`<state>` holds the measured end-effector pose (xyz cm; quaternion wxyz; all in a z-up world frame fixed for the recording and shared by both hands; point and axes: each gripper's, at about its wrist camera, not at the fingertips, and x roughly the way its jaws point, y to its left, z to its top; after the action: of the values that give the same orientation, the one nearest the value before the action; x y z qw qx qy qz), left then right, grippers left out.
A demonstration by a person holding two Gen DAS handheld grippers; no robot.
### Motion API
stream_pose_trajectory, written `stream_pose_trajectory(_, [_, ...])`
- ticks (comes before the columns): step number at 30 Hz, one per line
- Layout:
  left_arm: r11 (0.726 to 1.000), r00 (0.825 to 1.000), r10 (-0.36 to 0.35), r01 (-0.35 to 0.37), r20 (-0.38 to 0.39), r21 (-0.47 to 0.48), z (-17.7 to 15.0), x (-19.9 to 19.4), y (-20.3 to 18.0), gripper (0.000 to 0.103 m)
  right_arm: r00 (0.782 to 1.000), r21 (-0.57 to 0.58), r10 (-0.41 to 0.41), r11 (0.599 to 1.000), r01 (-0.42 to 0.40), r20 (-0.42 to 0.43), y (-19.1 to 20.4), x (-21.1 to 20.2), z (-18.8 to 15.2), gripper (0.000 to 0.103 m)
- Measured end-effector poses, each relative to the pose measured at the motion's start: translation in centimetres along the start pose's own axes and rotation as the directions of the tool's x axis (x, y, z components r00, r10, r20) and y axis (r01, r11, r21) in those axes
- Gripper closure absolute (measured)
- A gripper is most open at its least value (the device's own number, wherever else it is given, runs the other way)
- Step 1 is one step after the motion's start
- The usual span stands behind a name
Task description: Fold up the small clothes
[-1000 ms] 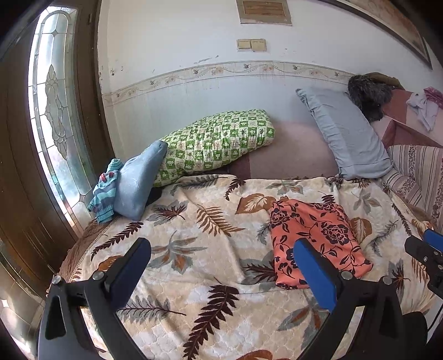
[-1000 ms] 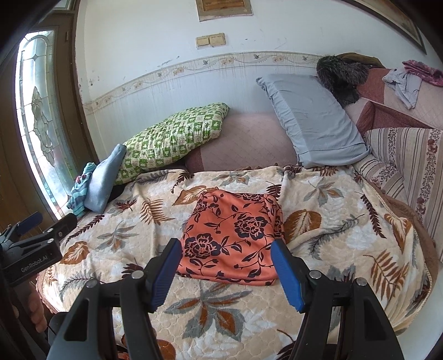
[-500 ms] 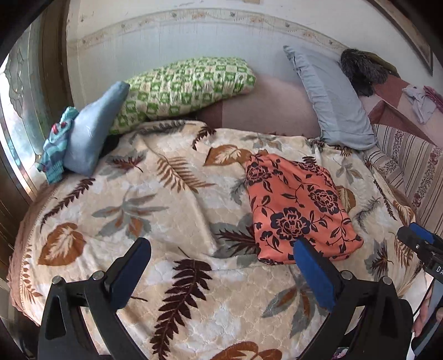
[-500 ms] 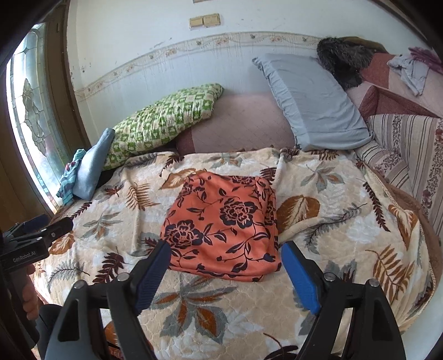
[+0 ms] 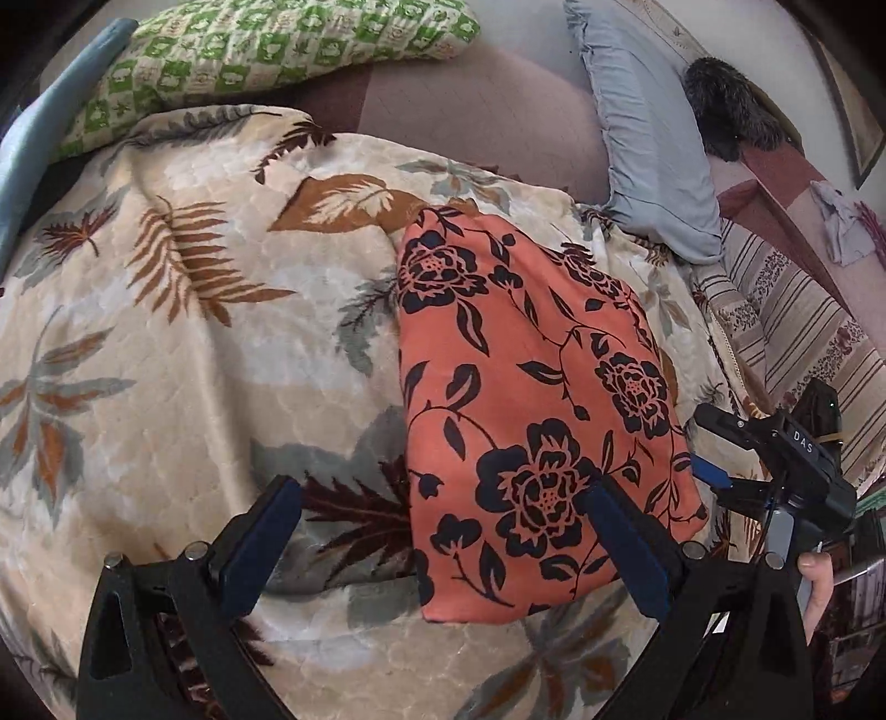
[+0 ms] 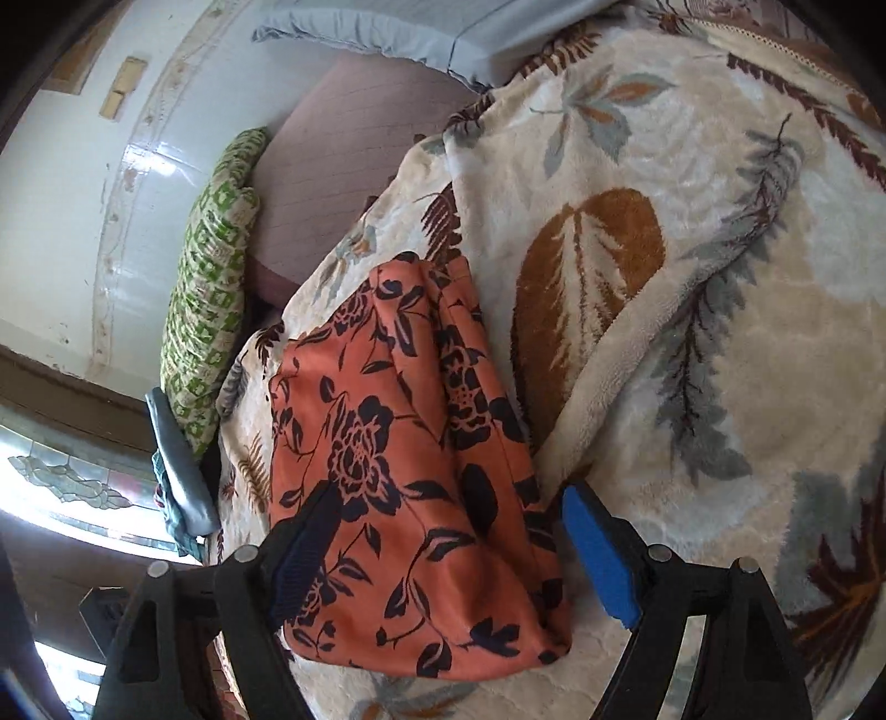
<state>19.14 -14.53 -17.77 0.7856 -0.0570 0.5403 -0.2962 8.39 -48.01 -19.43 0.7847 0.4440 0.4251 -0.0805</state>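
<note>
One garment (image 5: 531, 399), two tools apart

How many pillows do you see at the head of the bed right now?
3: green checkered pillow at the far left, gray-blue pillow leaning at the far right, and a blue pillow at the left edge. Others may be out of frame.

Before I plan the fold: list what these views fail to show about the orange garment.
- Orange floral cloth garment: its type is unclear; both views show only a folded slab.
- Near-left corner, right wrist view: hidden behind the right claw's dark left finger.
- Underside: hidden against the leaf-print blanket.
</note>
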Motion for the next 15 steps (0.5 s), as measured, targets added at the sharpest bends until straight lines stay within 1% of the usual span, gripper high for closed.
stream_pose_trajectory(1, [1.0, 1.0, -0.015, 0.015, -0.023, -0.005, 0.3, 1.1, -0.1, 0.001, 1.0, 0.005, -0.015, 1.0, 0.015, -0.009, -0.4, 0.8, 0.1, 0.019])
stream_pose_trajectory(3, [0.999, 0.998, -0.032, 0.03, -0.061, -0.033, 0.6, 3.0, -0.1, 0.001, 0.998, 0.026, -0.037, 0.999, 0.039, -0.054, -1.1, 2.4, 0.2, 0.019])
stream_pose_trajectory(6, [0.992, 0.99, -0.102, 0.093, -0.098, -0.091, 0.7, 4.8, 0.4, 0.001, 0.998, 0.021, 0.014, 1.0, -0.013, -0.063, -1.0, 2.8, 0.6, 0.017])
stream_pose_trajectory(9, [0.975, 0.976, -0.186, 0.17, -0.112, -0.145, 0.6, 5.8, 1.0, 0.001, 0.987, -0.016, 0.097, 0.995, -0.1, -0.125, 0.1, 3.7, -0.2, 0.017])
stream_pose_trajectory(10, [0.97, 0.972, -0.203, 0.183, -0.118, -0.16, 0.5, 6.1, 1.1, 0.001, 0.982, -0.035, 0.106, 0.993, -0.113, -0.157, 0.7, 4.4, -0.6, 0.018])
stream_pose_trajectory(11, [0.968, 0.97, -0.207, 0.185, -0.124, -0.171, 0.5, 6.4, 1.2, 0.001, 0.978, -0.065, 0.086, 0.993, -0.1, -0.188, 1.3, 5.1, -1.1, 0.02])
stream_pose_trajectory(12, [0.967, 0.97, -0.209, 0.186, -0.127, -0.173, 0.6, 6.7, 1.2, 0.001, 0.981, -0.11, 0.036, 0.992, -0.058, -0.19, 1.9, 5.6, -1.7, 0.022])
stream_pose_trajectory(13, [0.968, 0.969, -0.212, 0.191, -0.126, -0.162, 0.6, 6.8, 0.9, 0.004, 0.985, -0.147, -0.001, 0.989, -0.025, -0.175, 2.5, 5.8, -2.0, 0.025])
stream_pose_trajectory(14, [0.971, 0.969, -0.211, 0.192, -0.128, -0.144, 0.8, 7.0, 0.6, 0.009, 0.987, -0.158, -0.006, 0.987, -0.02, -0.163, 2.7, 5.8, -2.2, 0.026])
stream_pose_trajectory(15, [0.975, 0.97, -0.199, 0.182, -0.137, -0.126, 0.9, 7.3, 0.3, 0.019, 0.988, -0.149, 0.005, 0.988, -0.028, -0.157, 2.6, 5.8, -2.2, 0.027])
